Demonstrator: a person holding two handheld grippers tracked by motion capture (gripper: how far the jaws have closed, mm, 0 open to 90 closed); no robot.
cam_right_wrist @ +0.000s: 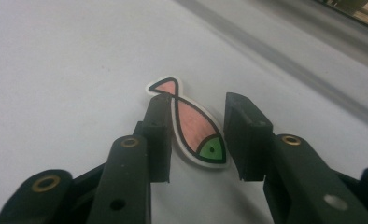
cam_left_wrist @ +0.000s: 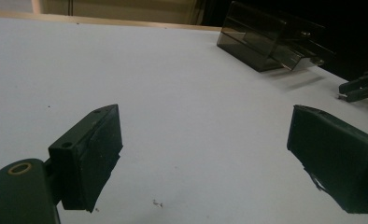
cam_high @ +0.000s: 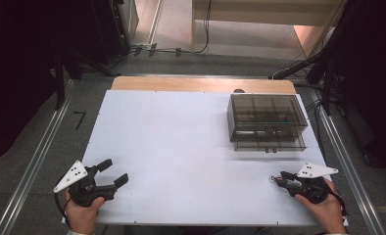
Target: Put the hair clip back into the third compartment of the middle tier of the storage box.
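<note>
A small flat fish-shaped piece (cam_right_wrist: 194, 128), pink with a green head and a black outline, sits slantwise between the jaws of my right gripper (cam_right_wrist: 196, 105). Its tail pokes past the left jaw's tip and its head rests against the right jaw. The jaws stand narrow and are shut on it, just above the white table. In the high view my right gripper (cam_high: 279, 177) lies at the table's near right edge, with the piece (cam_high: 273, 178) a speck at its tip. At the near left, my left gripper (cam_high: 113, 173) is open wide and holds nothing.
A smoky transparent drawer box (cam_high: 267, 122) stands at the table's far right, and the left gripper view shows the box (cam_left_wrist: 271, 42) too. The white tabletop (cam_high: 181, 147) lies between the grippers and the box. A wooden strip (cam_high: 201, 84) runs along the table's far edge.
</note>
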